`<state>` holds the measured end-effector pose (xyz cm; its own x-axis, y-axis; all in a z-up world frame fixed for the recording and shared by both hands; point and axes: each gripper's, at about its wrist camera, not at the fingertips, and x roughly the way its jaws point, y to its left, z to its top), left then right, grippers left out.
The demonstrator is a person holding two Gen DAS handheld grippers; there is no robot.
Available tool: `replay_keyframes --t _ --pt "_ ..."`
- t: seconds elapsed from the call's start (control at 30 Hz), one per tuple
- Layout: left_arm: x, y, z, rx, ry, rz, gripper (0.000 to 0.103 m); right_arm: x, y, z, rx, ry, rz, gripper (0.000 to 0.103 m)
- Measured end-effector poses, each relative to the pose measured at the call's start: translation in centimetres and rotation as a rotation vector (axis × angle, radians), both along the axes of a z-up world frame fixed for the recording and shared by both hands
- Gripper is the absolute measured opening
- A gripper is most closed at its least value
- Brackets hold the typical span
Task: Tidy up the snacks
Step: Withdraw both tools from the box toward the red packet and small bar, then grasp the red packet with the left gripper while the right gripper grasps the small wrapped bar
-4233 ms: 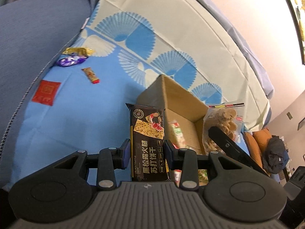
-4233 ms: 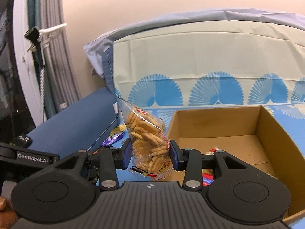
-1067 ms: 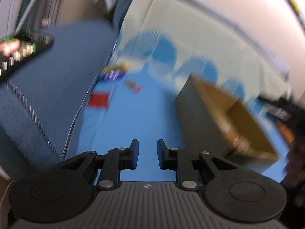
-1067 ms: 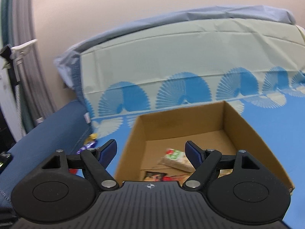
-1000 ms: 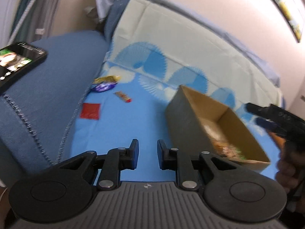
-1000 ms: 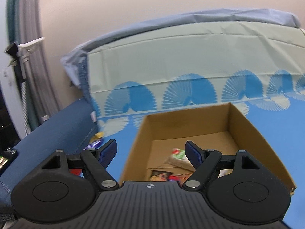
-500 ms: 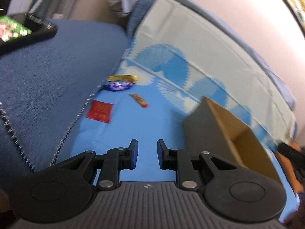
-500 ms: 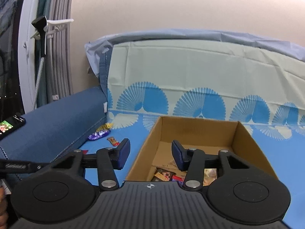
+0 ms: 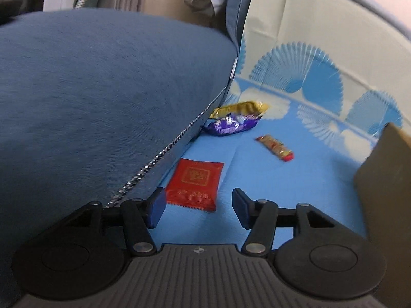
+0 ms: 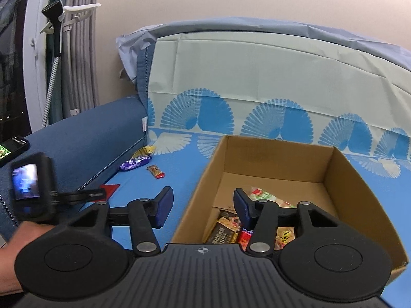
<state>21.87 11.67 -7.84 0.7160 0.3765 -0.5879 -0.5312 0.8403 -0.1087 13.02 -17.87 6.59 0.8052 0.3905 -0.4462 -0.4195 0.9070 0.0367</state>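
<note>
A flat red packet [image 9: 195, 182] lies on the blue sheet by the sofa arm, just ahead of my left gripper [image 9: 197, 202]. Its jaws are opening and stand wide, touching nothing. Farther on lie a purple wrapper [image 9: 231, 125], a gold wrapper [image 9: 239, 108] and a small red-orange bar [image 9: 274, 148]. My right gripper [image 10: 203, 202] hovers over the near left wall of the cardboard box [image 10: 341, 179], jaws opening, nothing between them. Several snack packs [image 10: 228, 228] lie in the box. In the right wrist view the left gripper [image 10: 100, 193] reaches toward the red packet [image 10: 110, 188].
The thick blue sofa arm [image 9: 90, 102] rises close on the left of the loose snacks. A phone [image 10: 12, 148] rests on it. The box corner [image 9: 385, 179] stands at the right. A patterned backrest cover [image 10: 257, 77] runs behind.
Both grippers held snack packs earlier and now hold nothing. The left gripper swung left and down to the red packet and its jaws spread wide. The right gripper's jaws narrowed.
</note>
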Motion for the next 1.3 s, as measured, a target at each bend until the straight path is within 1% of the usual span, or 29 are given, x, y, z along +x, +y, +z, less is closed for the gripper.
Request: replay_keyframes --t 0.1,0.23,0.27,0.37,0.43,0.47,0.53,0.6,0.63,0.67,0.73,0.77,0.87,0.9,0.93,0.97,1.0,1.03,1.07,1.1,1.13,1.17,1.23,1.3 --pt "1.8 0.3 -0.7 0.037 0.045 0.018 0.063 0.5 0.3 0.2 0.023 0.003 0.017 0.055" --pt "3.0 0.6 -1.2 0.044 0.080 0.018 0.063 2.5 1.1 1.2 0.059 0.042 0.043 0.058" --pt "3.1 0.6 -1.3 0.043 0.084 0.018 0.063 3.3 1.5 1.5 0.070 0.059 0.055 0.060" --pt "3.0 0.7 -1.3 0.035 0.091 0.008 0.063 6.5 3.5 2.5 0.095 0.122 0.135 0.071" --pt "3.0 0.7 -1.2 0.028 0.090 0.000 0.063 9.1 5.7 2.9 0.073 0.135 0.185 0.074" --pt "3.1 0.8 -1.2 0.023 0.089 -0.003 0.063 10.7 7.1 2.9 0.057 0.151 0.213 0.077" --pt "3.2 0.9 -1.2 0.016 0.089 -0.009 0.063 13.9 9.8 2.3 0.024 0.179 0.243 0.078" --pt "3.2 1.0 -1.2 0.007 0.085 -0.011 0.062 17.5 13.1 0.8 -0.014 0.225 0.269 0.082" --pt "3.1 1.0 -1.2 0.004 0.083 -0.012 0.059 19.1 14.5 -0.2 -0.031 0.252 0.272 0.082" --pt "3.0 1.0 -1.2 0.003 0.080 -0.008 0.057 21.0 16.1 -1.7 -0.060 0.279 0.264 0.082" --pt "2.8 1.2 -1.1 -0.004 0.072 -0.002 0.048 24.1 18.7 -4.6 -0.118 0.322 0.258 0.082" --pt "2.6 1.3 -1.1 -0.011 0.065 0.001 0.046 25.5 19.9 -6.0 -0.153 0.341 0.249 0.082" --pt "2.3 1.3 -1.0 -0.009 0.053 -0.006 0.040 28.7 22.6 -10.8 -0.261 0.397 0.226 0.081" --pt "2.2 1.3 -0.9 -0.008 0.047 -0.003 0.036 29.4 23.1 -12.0 -0.286 0.407 0.213 0.080" --pt "2.0 1.3 -0.9 -0.004 0.042 0.000 0.033 29.9 23.2 -12.9 -0.299 0.419 0.201 0.079" --pt "1.8 1.3 -0.8 -0.002 0.038 0.001 0.032 30.5 23.4 -13.8 -0.305 0.441 0.193 0.076" --pt "1.7 1.2 -0.7 0.003 0.034 0.003 0.030 30.8 23.3 -14.4 -0.303 0.456 0.191 0.069" --pt "1.6 1.2 -0.7 0.009 0.031 0.005 0.026 31.0 23.3 -14.6 -0.289 0.458 0.196 0.068" --pt "1.5 1.0 -0.5 0.022 0.024 0.004 0.024 31.0 23.3 -14.5 -0.280 0.455 0.207 0.062" --pt "1.4 0.8 -0.4 0.036 0.016 0.005 0.020 30.9 23.4 -14.4 -0.277 0.454 0.222 0.046" --pt "1.1 0.6 -0.2 0.050 0.006 0.006 0.014 30.8 23.4 -14.2 -0.277 0.453 0.232 0.034" --pt "0.9 0.5 0.0 0.065 -0.006 0.010 0.011 30.7 23.4 -13.9 -0.279 0.458 0.231 0.019" --pt "0.3 0.4 0.5 0.082 -0.031 0.017 0.006 30.1 22.9 -12.8 -0.254 0.457 0.216 0.018" --pt "-0.3 0.4 1.0 0.099 -0.048 0.025 0.003 29.5 22.1 -11.5 -0.223 0.461 0.209 0.018"
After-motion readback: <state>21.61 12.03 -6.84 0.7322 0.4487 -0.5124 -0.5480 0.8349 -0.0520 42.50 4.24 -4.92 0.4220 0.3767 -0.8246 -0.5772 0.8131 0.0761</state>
